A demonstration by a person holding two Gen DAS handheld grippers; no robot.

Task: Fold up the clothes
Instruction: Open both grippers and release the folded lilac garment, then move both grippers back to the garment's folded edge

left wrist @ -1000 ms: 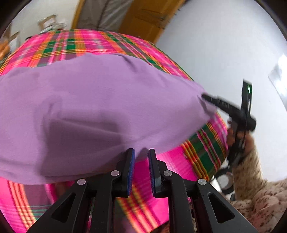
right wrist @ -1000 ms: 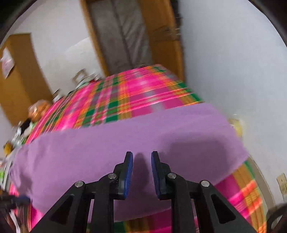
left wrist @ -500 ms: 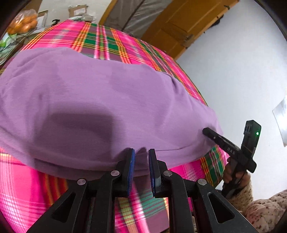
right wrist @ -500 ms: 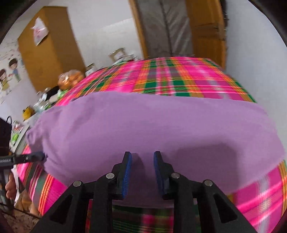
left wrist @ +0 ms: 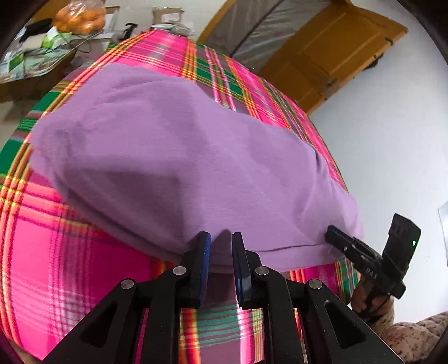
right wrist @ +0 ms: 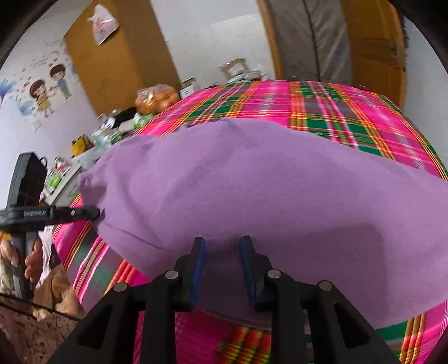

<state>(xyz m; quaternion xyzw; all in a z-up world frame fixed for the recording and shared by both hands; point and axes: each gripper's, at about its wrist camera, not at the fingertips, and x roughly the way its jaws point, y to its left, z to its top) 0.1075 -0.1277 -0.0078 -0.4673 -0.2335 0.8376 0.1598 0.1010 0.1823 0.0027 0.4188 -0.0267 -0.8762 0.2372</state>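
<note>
A purple garment (left wrist: 196, 168) (right wrist: 266, 182) lies spread flat across a pink and green plaid cover (left wrist: 84, 266) (right wrist: 336, 112). My left gripper (left wrist: 221, 246) is shut on the garment's near hem, and purple cloth fills the narrow gap between its blue pads. In the right wrist view its tip (right wrist: 96, 212) pinches the garment's left corner. My right gripper (right wrist: 222, 246) is shut on the same hem further right, with cloth between its fingers. In the left wrist view its tip (left wrist: 329, 233) meets the right corner.
A cluttered side table with a bag of oranges (left wrist: 81, 16) (right wrist: 156, 98) stands past the cover's far left. A wooden door (left wrist: 336, 50) and a white wall (left wrist: 392, 140) close the right side. A person's hand (right wrist: 30, 263) grips the left tool.
The garment, held stretched above the cover a second ago, has come down and now lies on it. Both grippers dropped toward the near edge. The right gripper's fingers stand slightly wider apart.
</note>
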